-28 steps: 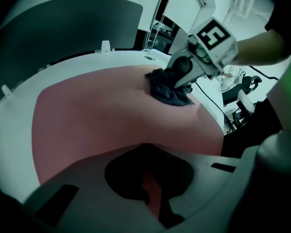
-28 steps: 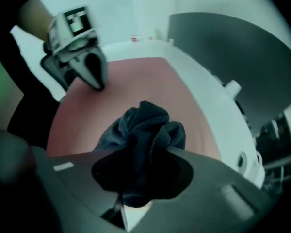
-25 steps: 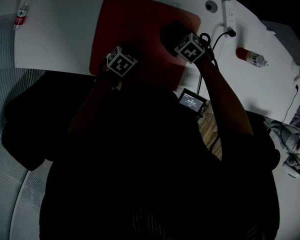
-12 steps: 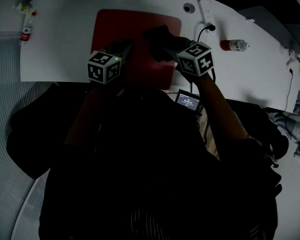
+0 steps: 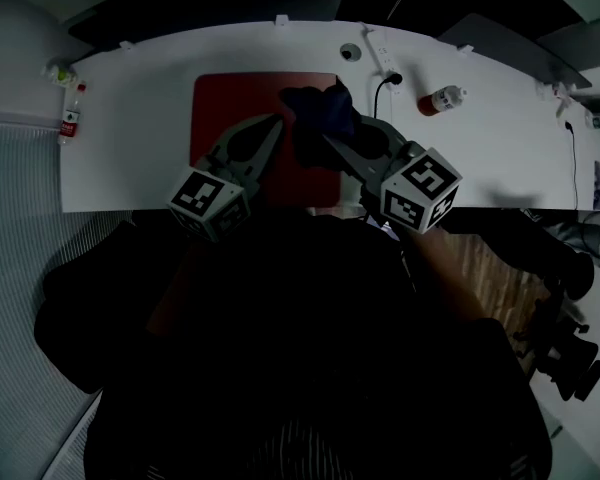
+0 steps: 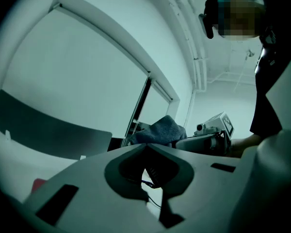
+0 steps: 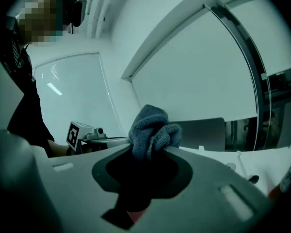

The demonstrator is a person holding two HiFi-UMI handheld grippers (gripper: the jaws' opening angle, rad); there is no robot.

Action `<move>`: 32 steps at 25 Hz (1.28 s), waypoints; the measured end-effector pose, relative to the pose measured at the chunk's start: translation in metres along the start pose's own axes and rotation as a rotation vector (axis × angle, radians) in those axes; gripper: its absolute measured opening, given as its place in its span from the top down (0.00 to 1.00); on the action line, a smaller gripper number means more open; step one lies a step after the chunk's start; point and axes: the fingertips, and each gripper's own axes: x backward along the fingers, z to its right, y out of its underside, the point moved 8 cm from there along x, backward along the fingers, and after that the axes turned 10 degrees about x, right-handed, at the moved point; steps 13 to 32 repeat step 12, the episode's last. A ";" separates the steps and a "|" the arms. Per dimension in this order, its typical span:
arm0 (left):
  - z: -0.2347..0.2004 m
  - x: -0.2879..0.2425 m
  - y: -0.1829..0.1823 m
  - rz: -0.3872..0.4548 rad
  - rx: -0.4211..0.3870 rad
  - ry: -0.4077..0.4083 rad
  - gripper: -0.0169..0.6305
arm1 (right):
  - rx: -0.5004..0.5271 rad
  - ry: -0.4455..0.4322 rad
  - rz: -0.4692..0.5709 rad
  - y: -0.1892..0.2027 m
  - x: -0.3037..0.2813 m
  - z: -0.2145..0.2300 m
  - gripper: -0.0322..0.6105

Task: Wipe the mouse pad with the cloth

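The red mouse pad (image 5: 235, 118) lies flat on the white table (image 5: 130, 158). My right gripper (image 5: 328, 136) is shut on a dark blue-grey cloth (image 5: 317, 108), bunched and held up over the pad's right part. In the right gripper view the cloth (image 7: 153, 127) sticks up out of my right gripper (image 7: 148, 152). My left gripper (image 5: 270, 126) hangs over the middle of the pad, jaws closed together with nothing in them. In the left gripper view my left gripper (image 6: 145, 145) points upward at the wall, with the cloth (image 6: 160, 129) just beyond it.
A small bottle with a red label (image 5: 70, 120) lies at the table's left end. Another bottle (image 5: 440, 99) lies at the back right, beside a white power strip (image 5: 380, 53) with a black cable (image 5: 380, 93). The table's front edge runs just under both grippers.
Both grippers have drawn back towards me and tipped upward. The cloth has come up off the pad in the right gripper. The head view now shows more of the far table edge.
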 end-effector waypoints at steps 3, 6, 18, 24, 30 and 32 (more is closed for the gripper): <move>0.014 0.004 -0.006 0.005 -0.051 0.023 0.96 | 0.018 0.008 0.033 -0.001 0.004 -0.010 0.82; 0.021 0.005 -0.012 0.016 -0.059 0.032 0.96 | 0.021 0.006 0.045 -0.002 0.003 -0.011 0.82; 0.041 0.013 -0.006 0.020 -0.084 0.027 0.96 | 0.031 -0.010 0.077 0.000 0.016 -0.020 0.82; 0.041 0.013 -0.006 0.020 -0.084 0.027 0.96 | 0.031 -0.010 0.077 0.000 0.016 -0.020 0.82; 0.041 0.013 -0.006 0.020 -0.084 0.027 0.96 | 0.031 -0.010 0.077 0.000 0.016 -0.020 0.82; 0.041 0.013 -0.006 0.020 -0.084 0.027 0.96 | 0.031 -0.010 0.077 0.000 0.016 -0.020 0.82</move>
